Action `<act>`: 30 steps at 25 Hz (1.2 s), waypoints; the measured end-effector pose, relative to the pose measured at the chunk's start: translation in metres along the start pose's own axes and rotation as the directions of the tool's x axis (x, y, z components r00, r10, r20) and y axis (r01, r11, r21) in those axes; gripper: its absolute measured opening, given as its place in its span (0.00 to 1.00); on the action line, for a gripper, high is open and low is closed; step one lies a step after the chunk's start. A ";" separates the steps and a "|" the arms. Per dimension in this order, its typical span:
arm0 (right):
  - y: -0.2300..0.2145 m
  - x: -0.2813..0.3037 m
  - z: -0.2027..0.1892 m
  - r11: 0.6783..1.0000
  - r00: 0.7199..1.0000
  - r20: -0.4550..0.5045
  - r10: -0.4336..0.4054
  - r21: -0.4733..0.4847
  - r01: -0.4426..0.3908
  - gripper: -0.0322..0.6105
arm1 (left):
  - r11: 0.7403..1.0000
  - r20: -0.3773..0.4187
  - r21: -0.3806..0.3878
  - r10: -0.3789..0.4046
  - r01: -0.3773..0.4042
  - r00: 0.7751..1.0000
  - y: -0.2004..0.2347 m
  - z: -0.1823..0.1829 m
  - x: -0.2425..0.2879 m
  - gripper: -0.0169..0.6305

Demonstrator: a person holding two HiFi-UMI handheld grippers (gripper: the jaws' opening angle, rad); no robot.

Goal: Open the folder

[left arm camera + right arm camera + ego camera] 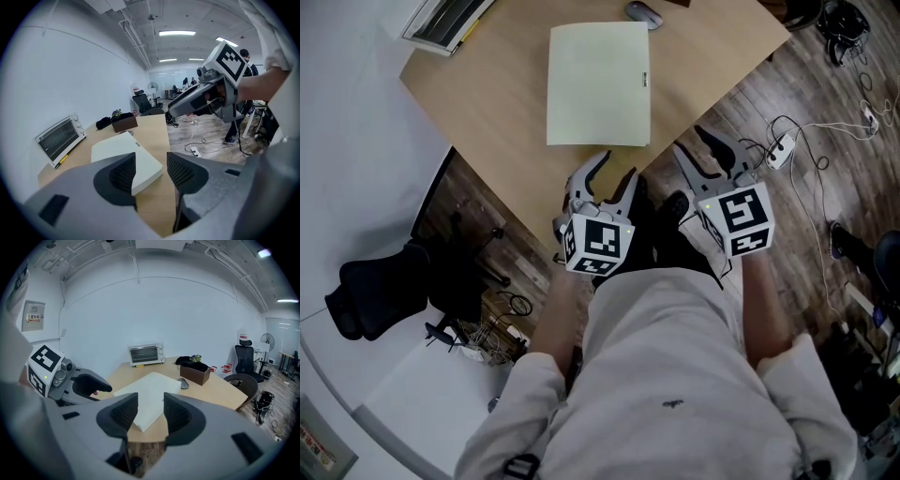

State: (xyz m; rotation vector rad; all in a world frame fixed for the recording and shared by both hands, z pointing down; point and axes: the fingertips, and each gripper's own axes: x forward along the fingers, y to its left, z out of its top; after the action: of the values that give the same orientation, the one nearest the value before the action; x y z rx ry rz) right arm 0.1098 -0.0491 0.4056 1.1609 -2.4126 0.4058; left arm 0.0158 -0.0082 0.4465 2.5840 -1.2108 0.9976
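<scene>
Your left tongs [614, 171] were spread wide with nothing between them, and so were your right tongs [690, 141]. Both pointed at the folder [598, 84]. It lay shut and flat on the table [478, 94], just ahead of them. Its long sides ran away from you. The left tongs were just short of its near edge. The right tongs were beside its near right corner. The small mark on its right edge may show the spine, but I couldn't be sure.

l gripper [619, 167], r gripper [688, 140]: jaws apart, empty
</scene>
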 end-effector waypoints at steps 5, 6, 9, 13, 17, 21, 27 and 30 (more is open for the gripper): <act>-0.003 0.015 -0.001 0.999 0.999 -0.040 -0.032 -0.002 0.032 0.30 | 0.994 -0.021 0.084 -0.064 0.065 0.998 0.005 -0.006 0.017 0.33; -0.004 0.018 -0.002 0.999 0.998 -0.044 -0.039 0.002 0.039 0.30 | 0.991 -0.028 0.104 -0.079 0.082 0.996 0.005 -0.008 0.021 0.34; -0.007 0.029 -0.004 0.998 0.997 -0.058 -0.059 0.009 0.060 0.30 | 0.979 -0.052 0.162 -0.114 0.121 0.992 0.010 -0.015 0.031 0.34; -0.008 0.041 -0.010 0.995 0.993 -0.078 -0.088 0.031 0.090 0.30 | 0.964 -0.073 0.203 -0.160 0.172 0.984 0.015 -0.026 0.041 0.35; -0.013 0.047 -0.016 0.989 0.989 -0.093 -0.112 0.086 0.120 0.30 | 0.942 -0.099 0.259 -0.194 0.214 0.976 0.015 -0.035 0.054 0.36; -0.015 0.051 -0.024 0.980 0.985 -0.111 -0.133 0.132 0.148 0.30 | 0.907 -0.128 0.337 -0.223 0.253 0.966 0.013 -0.045 0.063 0.36; -0.017 0.058 -0.031 0.970 0.978 -0.132 -0.159 0.162 0.179 0.30 | 0.849 -0.170 0.430 -0.257 0.307 0.951 0.009 -0.057 0.077 0.36; -0.018 0.061 -0.035 0.969 0.979 -0.138 -0.154 0.171 0.176 0.30 | 0.826 -0.187 0.466 -0.258 0.317 0.948 0.006 -0.062 0.083 0.37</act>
State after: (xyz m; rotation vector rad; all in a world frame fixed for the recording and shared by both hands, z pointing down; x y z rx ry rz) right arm 0.0991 -0.0858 0.4672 1.3619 -2.1892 0.6367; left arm 0.0182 -0.0427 0.5439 2.8955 -0.5514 1.5184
